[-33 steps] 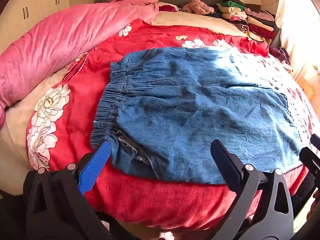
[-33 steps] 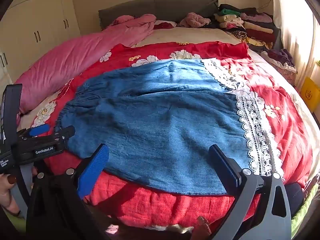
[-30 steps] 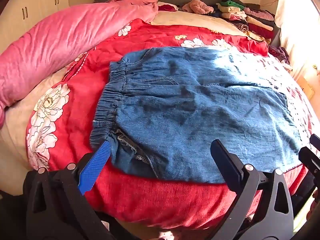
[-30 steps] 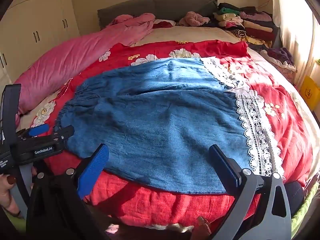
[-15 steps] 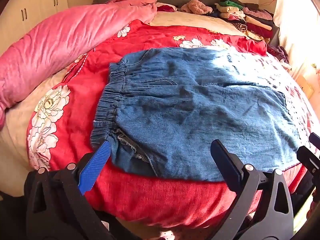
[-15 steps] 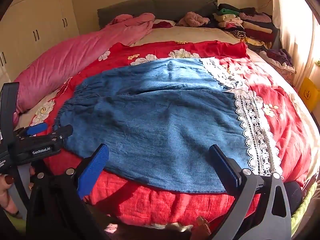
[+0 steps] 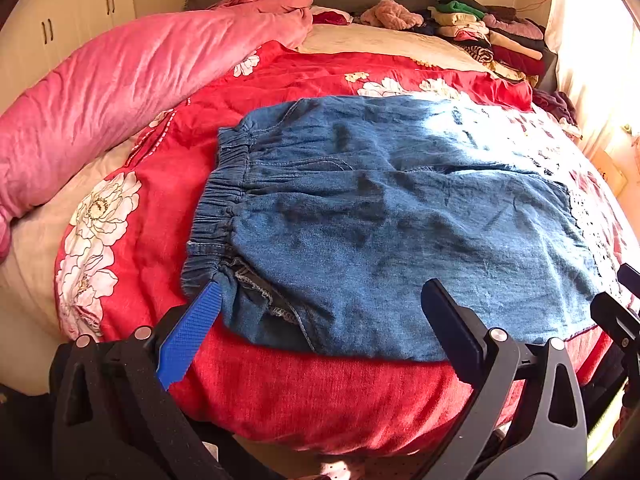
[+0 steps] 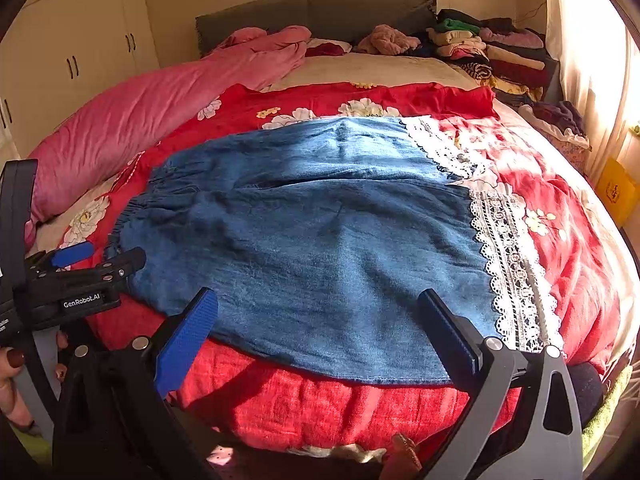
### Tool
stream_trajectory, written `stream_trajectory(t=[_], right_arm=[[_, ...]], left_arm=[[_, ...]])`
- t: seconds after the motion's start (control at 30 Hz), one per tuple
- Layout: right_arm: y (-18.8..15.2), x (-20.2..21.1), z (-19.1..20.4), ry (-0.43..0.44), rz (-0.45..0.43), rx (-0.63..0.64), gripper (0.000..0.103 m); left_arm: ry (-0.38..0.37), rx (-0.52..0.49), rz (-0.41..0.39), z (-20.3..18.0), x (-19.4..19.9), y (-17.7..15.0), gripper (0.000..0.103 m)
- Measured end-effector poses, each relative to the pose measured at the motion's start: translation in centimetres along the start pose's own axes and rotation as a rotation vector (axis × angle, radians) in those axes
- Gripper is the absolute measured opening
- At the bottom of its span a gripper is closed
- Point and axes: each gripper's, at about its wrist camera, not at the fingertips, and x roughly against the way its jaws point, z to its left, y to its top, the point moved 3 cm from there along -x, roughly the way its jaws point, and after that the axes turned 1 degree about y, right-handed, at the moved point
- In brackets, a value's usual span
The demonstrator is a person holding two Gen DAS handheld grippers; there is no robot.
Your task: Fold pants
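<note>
Blue denim pants [image 7: 392,220] lie flat on the red flowered bedspread [image 7: 328,392], elastic waistband at the left, white lace hems [image 8: 508,256] at the right. My left gripper [image 7: 320,304] is open and empty, held at the near bed edge by the waistband's front corner; its blue finger tip [image 7: 200,312] is close to that corner. My right gripper [image 8: 316,312] is open and empty, held over the near edge of the front leg [image 8: 320,264]. The left gripper also shows in the right wrist view [image 8: 96,256].
A pink duvet [image 7: 120,80] is bunched along the left side. Stacked folded clothes [image 7: 480,32] sit at the back right by the grey headboard [image 8: 312,12]. White wardrobes [image 8: 72,52] stand at the left. A yellow bag [image 8: 616,192] is at the right.
Both grippers have drifted only slightly; the left one edged a little towards the waistband corner. The pants have not moved.
</note>
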Motion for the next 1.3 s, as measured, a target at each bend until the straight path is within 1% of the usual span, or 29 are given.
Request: stream_trajectory(t=[1.0,1.13,1.3], right_arm=[[0.4,-0.1,0.0,-0.008,-0.006,0.012,0.099],[0.6,-0.4,0.1,-0.010,-0.001,0.018,0.099],[1.3,-1.3,0.2,0.010,0.023,0.028,0.099]], left_arm=[[0.002,0.001,-0.009,0.4,0.2,0.2,0.094],[0.004,0.000,-0.010,0.4,0.2,0.2,0.094],[0.000,0.001,-0.009,0.6,-0.2,0.7,0.094]])
